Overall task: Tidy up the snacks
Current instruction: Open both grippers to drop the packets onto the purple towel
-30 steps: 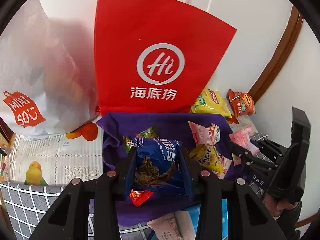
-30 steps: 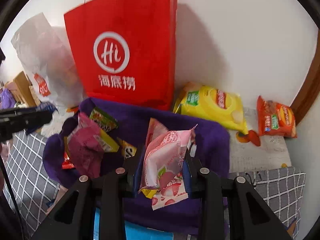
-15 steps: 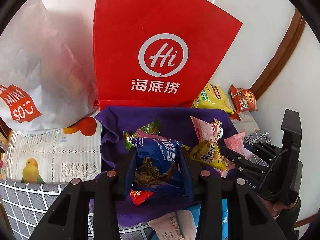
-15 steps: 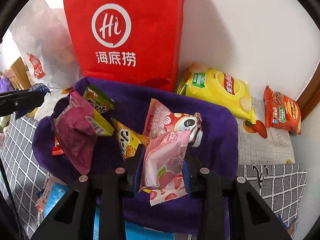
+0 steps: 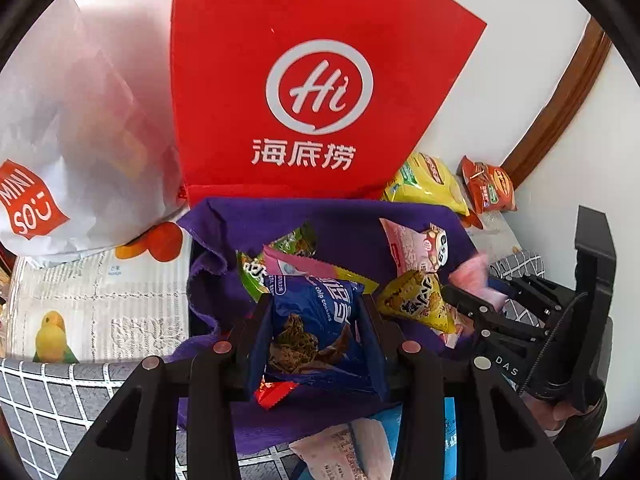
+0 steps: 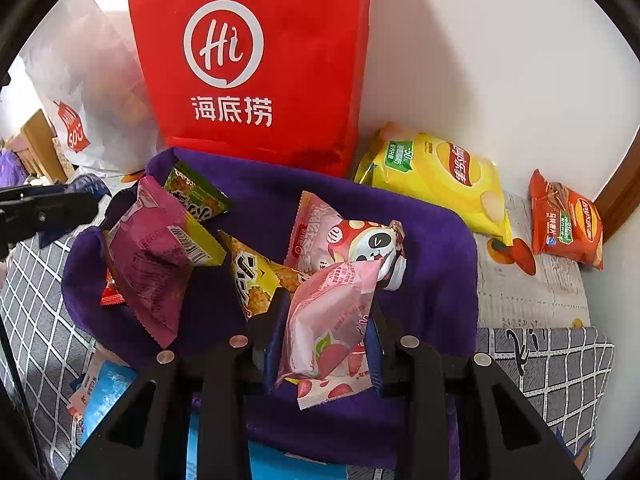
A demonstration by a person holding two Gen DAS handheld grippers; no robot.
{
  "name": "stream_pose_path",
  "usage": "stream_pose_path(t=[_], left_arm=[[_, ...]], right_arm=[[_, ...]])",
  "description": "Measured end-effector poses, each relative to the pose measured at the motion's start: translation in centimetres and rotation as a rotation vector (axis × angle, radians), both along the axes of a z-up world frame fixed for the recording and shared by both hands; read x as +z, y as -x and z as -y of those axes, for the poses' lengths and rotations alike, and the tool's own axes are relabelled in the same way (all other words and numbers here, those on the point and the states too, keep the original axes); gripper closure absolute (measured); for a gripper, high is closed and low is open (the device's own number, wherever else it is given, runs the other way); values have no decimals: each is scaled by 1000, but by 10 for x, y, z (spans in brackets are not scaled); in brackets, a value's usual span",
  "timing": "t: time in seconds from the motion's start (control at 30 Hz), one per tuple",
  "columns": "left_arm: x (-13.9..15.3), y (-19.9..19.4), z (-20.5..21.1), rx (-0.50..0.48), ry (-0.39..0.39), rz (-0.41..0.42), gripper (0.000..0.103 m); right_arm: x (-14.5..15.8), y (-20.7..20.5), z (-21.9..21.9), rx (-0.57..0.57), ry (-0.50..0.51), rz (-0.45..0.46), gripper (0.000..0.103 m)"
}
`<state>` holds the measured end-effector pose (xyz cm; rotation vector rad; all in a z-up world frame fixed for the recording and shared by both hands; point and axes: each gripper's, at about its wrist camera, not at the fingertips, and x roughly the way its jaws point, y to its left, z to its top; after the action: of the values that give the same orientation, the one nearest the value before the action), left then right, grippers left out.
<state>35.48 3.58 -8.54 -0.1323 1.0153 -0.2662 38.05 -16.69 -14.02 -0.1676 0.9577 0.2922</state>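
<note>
**Purple cloth tray crowded with snack packets, one packet in each hand-held gripper**

Purple fabric lines the tray (image 6: 440,280) that holds most of the snacks: a magenta packet (image 6: 152,264), a green packet (image 6: 192,196), a yellow cracker packet (image 6: 256,280) and a pink panda-print packet (image 6: 344,240). Directly behind the tray stands a red paper bag (image 6: 256,60), with a white plastic bag (image 5: 80,128) to its left. A yellow chip bag (image 6: 440,176) and an orange chip bag (image 6: 568,220) lie beside the tray near the wall, on a printed cloth (image 6: 532,292).

The left hand-held gripper (image 5: 316,336) is clamped on a blue cookie packet (image 5: 316,320), held above the tray's near left part and tilted downward. The right hand-held gripper (image 6: 328,340) is clamped on a pink strawberry packet (image 6: 328,320), also angled down over the tray's near edge, with the yellow cracker packet just beside its left finger.
</note>
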Motion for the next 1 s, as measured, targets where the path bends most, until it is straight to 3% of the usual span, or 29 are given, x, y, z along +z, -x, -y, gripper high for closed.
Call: stream_pose_path(t=[0.47, 1.0], left_arm=[[-12, -4, 7, -6, -23, -17, 63], [-13, -4, 11, -7, -29, 5, 62]], right_arm=[[14, 7, 0, 19, -20, 26, 51], [29, 15, -3, 32, -20, 72, 48]])
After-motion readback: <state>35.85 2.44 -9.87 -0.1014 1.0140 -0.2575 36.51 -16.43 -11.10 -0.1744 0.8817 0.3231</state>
